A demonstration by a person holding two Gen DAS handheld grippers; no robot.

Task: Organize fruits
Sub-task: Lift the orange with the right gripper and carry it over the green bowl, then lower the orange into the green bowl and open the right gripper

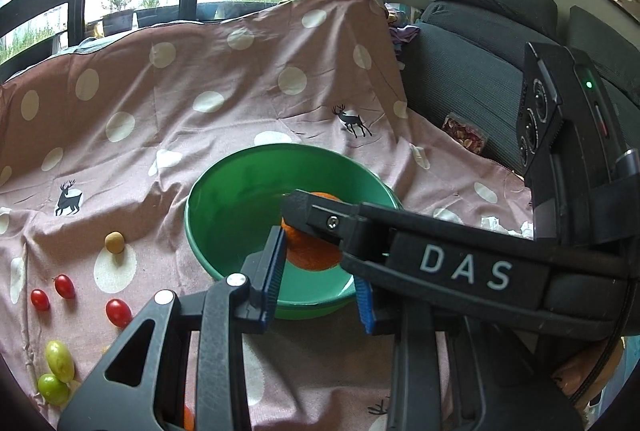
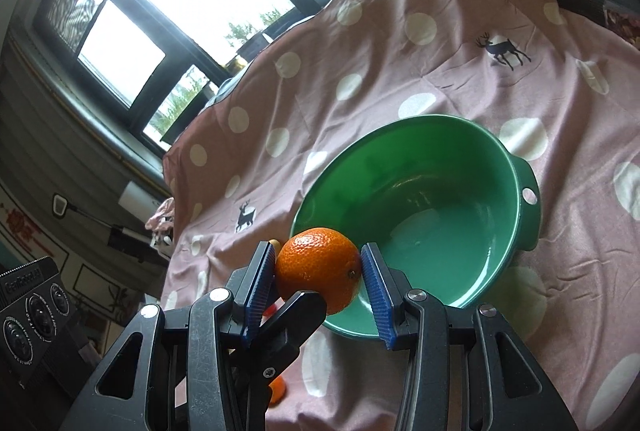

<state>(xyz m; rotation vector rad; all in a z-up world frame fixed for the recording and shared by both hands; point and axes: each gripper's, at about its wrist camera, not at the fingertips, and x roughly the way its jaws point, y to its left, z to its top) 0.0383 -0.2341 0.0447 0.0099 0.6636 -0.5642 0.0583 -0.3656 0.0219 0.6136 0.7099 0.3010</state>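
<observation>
Right hand-held gripper (image 2: 318,277) held the orange (image 2: 318,269), blue pads pressed on both sides, just over the near rim of the green bowl (image 2: 460,167) at lower center of the right wrist view. In the left wrist view the orange (image 1: 312,251) sat low center inside the bowl's outline, half hidden by the right unit's black finger.

Left hand-held gripper (image 1: 320,283) narrow, nothing between its pads; the bowl (image 1: 240,191) showed through the gap.

Risks: the two units overlapped tightly; the left one's finger tip showed right under the orange in the right wrist view, so a knock could nudge the fruit out of the pads. Release too close to the rim and the orange could bounce off and roll down the wrinkled spotted sheet (image 1: 180,91). The bowl sat on soft cloth and looked likely to tip or slide if bumped.

Room: bowl interior looked empty, plenty of space. Open sheet behind and right of it. At lower left of the left wrist view lay cherry tomatoes (image 1: 118,312), green fruits (image 1: 60,361) and a small tan one (image 1: 114,242), apart from the bowl.
</observation>
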